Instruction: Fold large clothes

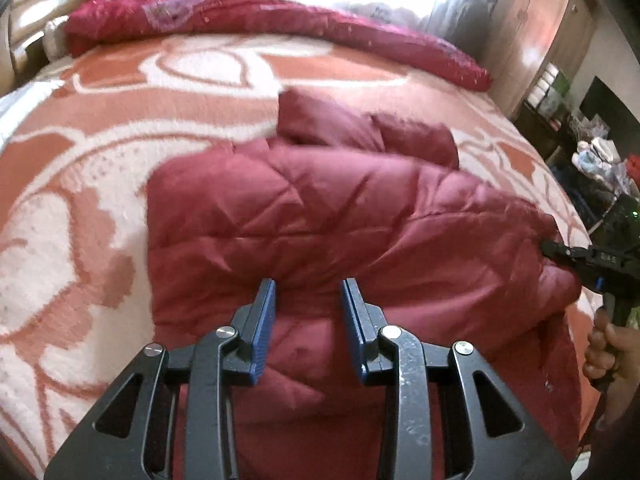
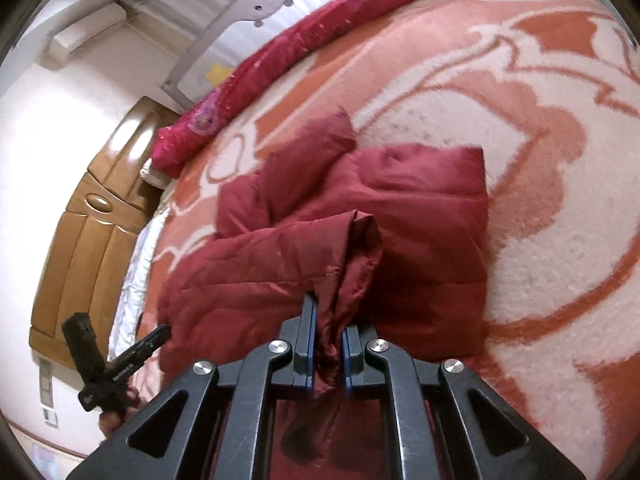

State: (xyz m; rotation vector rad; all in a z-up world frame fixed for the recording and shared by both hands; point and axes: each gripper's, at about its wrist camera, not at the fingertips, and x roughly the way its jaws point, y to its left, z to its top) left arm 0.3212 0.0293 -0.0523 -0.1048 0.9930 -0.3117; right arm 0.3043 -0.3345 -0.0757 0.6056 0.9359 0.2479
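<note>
Your right tongs (image 2: pixel 330 344) pinch a fold of the red quilted jacket (image 2: pixel 420 216); your left tongs (image 1: pixel 308 320) hover narrowly parted, empty. No legible writing anywhere.

Home bedroom: bed (image 1: pixel 200 92), wardrobe (image 1: pixel 532 36), blanket.

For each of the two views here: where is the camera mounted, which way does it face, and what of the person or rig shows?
Left wrist: on the left gripper, looking down its open, empty fingers onto the red quilted jacket; the right gripper and a hand show at right.
Right wrist: on the right gripper, tilted view, shut on a jacket fold; the left gripper shows at left.
Shared: the jacket, the patterned blanket, the wardrobe.
</note>
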